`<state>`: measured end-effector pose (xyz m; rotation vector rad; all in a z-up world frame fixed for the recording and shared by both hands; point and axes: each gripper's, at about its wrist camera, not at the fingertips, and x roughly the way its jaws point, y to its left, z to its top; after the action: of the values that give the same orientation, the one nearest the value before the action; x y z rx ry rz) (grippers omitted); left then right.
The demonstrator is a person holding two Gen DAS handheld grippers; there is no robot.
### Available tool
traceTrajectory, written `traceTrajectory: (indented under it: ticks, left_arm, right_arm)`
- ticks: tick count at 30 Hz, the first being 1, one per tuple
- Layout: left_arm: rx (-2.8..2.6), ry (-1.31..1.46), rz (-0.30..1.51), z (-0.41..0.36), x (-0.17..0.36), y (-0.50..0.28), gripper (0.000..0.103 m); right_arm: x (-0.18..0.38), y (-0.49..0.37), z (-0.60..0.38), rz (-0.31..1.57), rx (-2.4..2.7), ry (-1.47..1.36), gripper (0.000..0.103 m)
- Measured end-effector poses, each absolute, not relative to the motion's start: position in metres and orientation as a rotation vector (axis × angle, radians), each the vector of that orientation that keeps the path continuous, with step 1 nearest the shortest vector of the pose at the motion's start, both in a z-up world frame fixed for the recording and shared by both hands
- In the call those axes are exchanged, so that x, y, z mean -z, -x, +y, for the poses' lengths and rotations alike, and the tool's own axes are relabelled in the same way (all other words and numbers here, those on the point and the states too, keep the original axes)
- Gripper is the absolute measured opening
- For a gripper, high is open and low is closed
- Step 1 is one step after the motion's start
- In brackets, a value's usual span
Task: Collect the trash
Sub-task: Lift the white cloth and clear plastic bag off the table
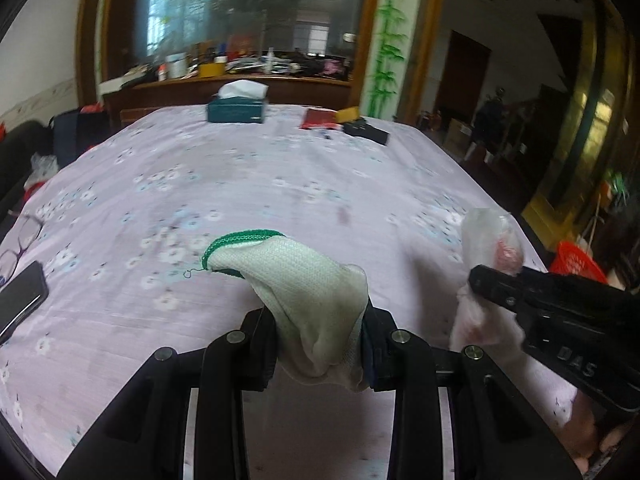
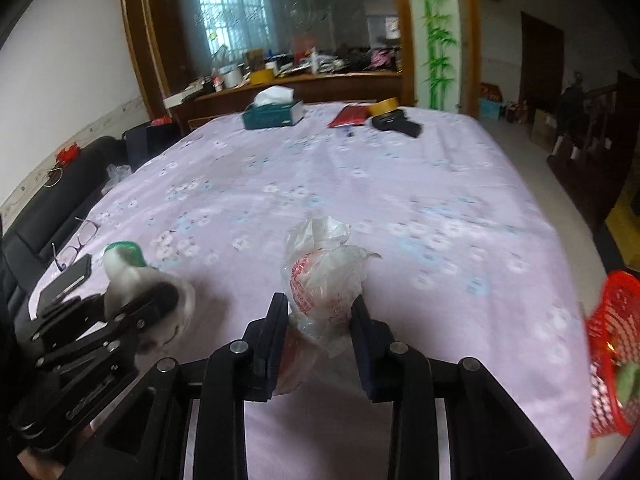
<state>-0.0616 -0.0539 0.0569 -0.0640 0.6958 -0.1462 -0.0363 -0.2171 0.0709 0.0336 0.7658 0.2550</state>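
My left gripper is shut on a white knit glove with a green cuff, held just above the floral tablecloth. My right gripper is shut on a crumpled clear plastic bag with red print. In the left wrist view the right gripper comes in from the right with the plastic bag sticking up past its fingers. The right wrist view shows the left gripper at the lower left with the glove. A red mesh basket stands off the table's right edge.
A dark phone and glasses lie at the table's left edge. At the far end sit a teal tissue box, a red packet, a tape roll and a black case. A dark sofa lies to the left.
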Motion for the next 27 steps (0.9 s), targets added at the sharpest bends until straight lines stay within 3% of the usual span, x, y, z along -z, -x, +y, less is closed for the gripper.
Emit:
traceTrajectory:
  ticks: [27]
  left_arm:
    - [0.115, -0.066, 0.689, -0.104, -0.059, 0.076, 0.032]
  right_arm:
    - [-0.081, 0.09, -0.277, 0.702, -0.222, -0.116, 0.034]
